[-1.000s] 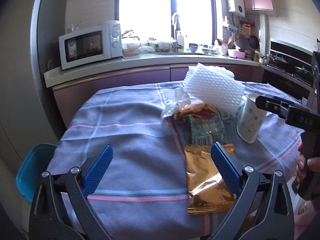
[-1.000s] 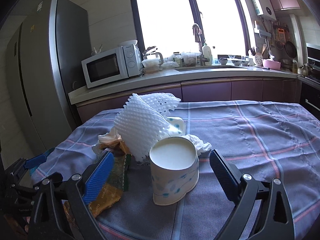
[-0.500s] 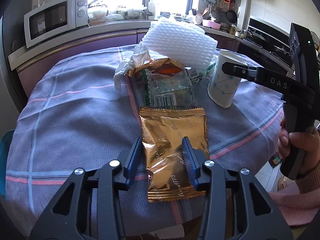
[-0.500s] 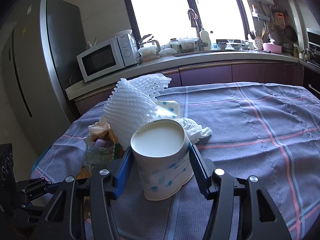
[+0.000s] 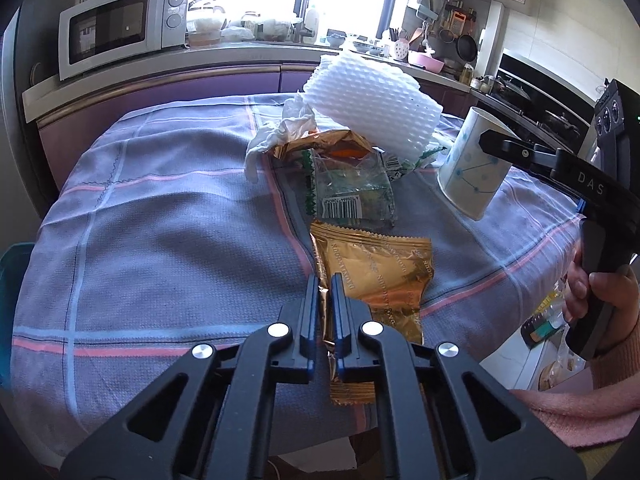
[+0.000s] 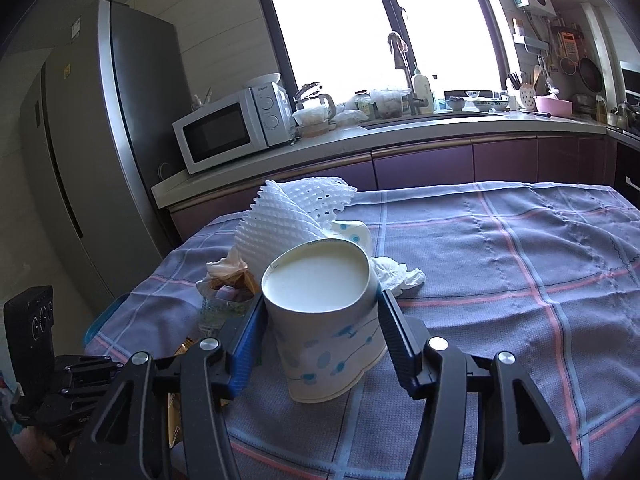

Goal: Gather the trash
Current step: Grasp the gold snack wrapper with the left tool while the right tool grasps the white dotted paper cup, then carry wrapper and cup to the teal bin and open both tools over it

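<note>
A gold snack wrapper (image 5: 384,268) lies on the purple checked tablecloth (image 5: 160,220) near its front edge. My left gripper (image 5: 325,286) is shut on the wrapper's left side, and the foil is bunched between the blue pads. A white paper cup with blue dots (image 6: 320,312) stands tilted, its rim squeezed oval. My right gripper (image 6: 320,299) is shut on it, one pad on each side. In the left wrist view that cup (image 5: 468,172) leans at the right. Behind lie a white foam net (image 5: 372,108), a clear green wrapper (image 5: 352,192) and a crumpled tissue (image 5: 280,136).
A second dotted cup (image 6: 354,232) peeks out under the foam net (image 6: 280,228). More tissue (image 6: 396,276) lies right of the held cup. A blue bin (image 6: 104,320) stands left of the table. Behind are the counter, a microwave (image 6: 236,128) and a fridge (image 6: 100,140).
Both grippers went from wide open to shut, the left on the gold wrapper and the right on the paper cup. The left wrist view tipped down and closer to the wrapper.
</note>
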The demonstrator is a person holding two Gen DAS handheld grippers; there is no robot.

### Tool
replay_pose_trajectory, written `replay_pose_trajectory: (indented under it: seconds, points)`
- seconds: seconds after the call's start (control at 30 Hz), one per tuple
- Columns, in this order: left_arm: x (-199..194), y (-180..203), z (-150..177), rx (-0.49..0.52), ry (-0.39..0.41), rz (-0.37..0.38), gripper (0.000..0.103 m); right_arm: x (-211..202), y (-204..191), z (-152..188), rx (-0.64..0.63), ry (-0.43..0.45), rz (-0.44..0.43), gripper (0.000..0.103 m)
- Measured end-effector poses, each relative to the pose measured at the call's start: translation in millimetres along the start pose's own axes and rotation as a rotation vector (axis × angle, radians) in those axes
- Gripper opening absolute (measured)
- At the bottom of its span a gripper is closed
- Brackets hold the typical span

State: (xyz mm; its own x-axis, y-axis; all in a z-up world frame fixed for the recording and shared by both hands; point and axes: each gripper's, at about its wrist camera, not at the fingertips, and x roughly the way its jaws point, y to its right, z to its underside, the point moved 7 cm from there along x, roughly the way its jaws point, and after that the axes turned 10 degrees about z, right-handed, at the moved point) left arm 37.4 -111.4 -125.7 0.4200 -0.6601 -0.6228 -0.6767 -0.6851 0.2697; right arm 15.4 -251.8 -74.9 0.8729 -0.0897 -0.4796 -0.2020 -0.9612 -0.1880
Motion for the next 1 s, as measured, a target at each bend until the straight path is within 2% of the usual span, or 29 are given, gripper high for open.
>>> replay_pose_trajectory:
  seconds: [0.2, 0.43, 0.67, 1.0]
  points:
    - [-33, -10, -5, -0.009, 0.055, -0.028, 0.005, -18, -30, -10, -0.035, 0.031, -0.084, 0.054]
    - [-86, -38, -11, -0.048, 0.152, -0.108, 0.004, -23, -92, -19, -0.103, 0.043, -0.254, 0.054]
    - [-138, -88, -15, -0.114, 0.238, -0.241, 0.004, -1, -159, -23, -0.167, -0.003, -0.411, 0.054]
    - [-211, -181, -12, -0.229, 0.326, -0.491, 0.004, 30, -261, -28, -0.261, -0.059, -0.614, 0.054]
